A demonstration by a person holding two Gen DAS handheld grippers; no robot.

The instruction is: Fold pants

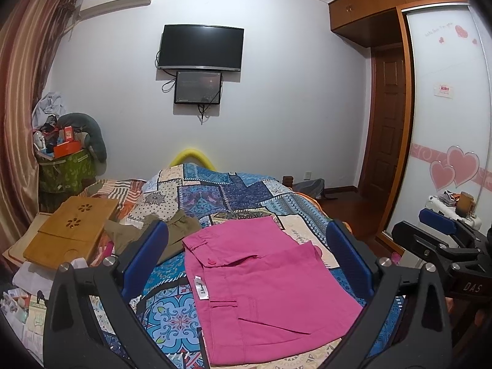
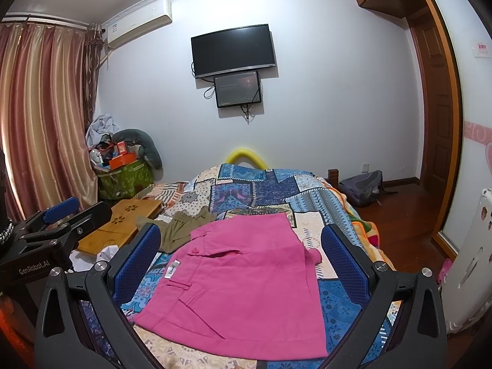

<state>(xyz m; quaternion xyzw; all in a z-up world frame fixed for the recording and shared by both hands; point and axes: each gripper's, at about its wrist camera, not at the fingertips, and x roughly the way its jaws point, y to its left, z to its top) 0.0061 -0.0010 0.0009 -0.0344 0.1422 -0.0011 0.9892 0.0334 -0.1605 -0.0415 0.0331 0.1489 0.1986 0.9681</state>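
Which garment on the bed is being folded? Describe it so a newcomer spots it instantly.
On the blue patchwork bedspread, nearest the cameras, lie the pink pants, folded flat with a white label by the waistband. The only other garment, the olive garment, sits crumpled further back on the left.

Left gripper: both blue-padded fingers spread wide apart, nothing between them, pointing forward and slightly downward. Right gripper: blue-padded fingers likewise spread wide, nothing held, same forward and slightly downward aim. Relative position: the right gripper appears at the right edge of the left wrist view and the left gripper at the left edge of the right wrist view, so the two sit side by side, near each other, at a similar height.
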